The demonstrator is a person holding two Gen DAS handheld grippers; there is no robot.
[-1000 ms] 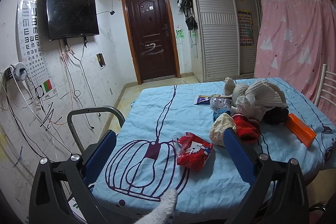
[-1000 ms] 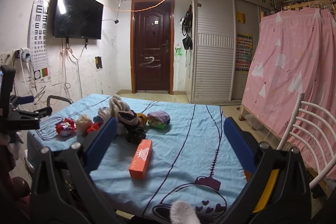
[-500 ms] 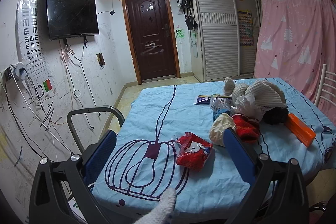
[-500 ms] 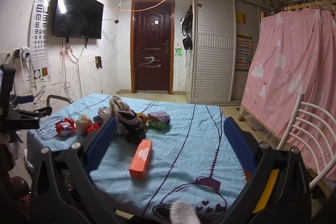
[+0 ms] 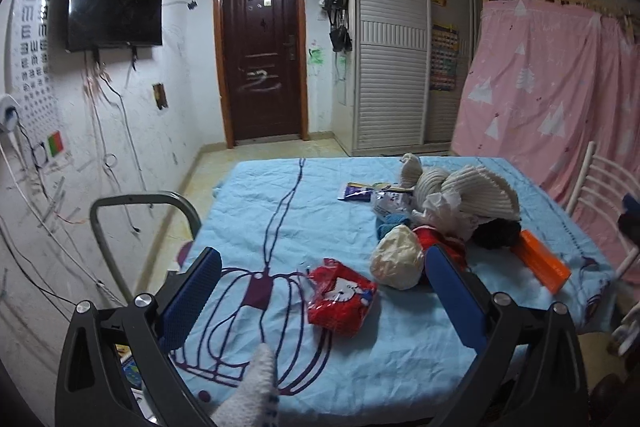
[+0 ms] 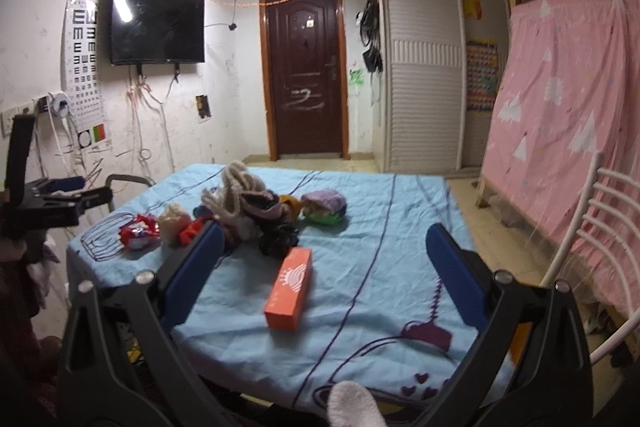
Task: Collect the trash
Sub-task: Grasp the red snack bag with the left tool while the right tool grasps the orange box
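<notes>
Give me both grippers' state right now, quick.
Left gripper: open, holding nothing, above the blue tablecloth.
Right gripper: open, holding nothing.

One orange box (image 6: pixel 289 288), one red packet (image 5: pixel 340 301), two grippers.

Right gripper (image 6: pixel 326 275): jaws wide apart, empty, above the table (image 6: pixel 384 227).
Orange box (image 6: pixel 289 289): flat, between the jaws.
Clothes pile (image 6: pixel 256 213): beyond the box.
</notes>
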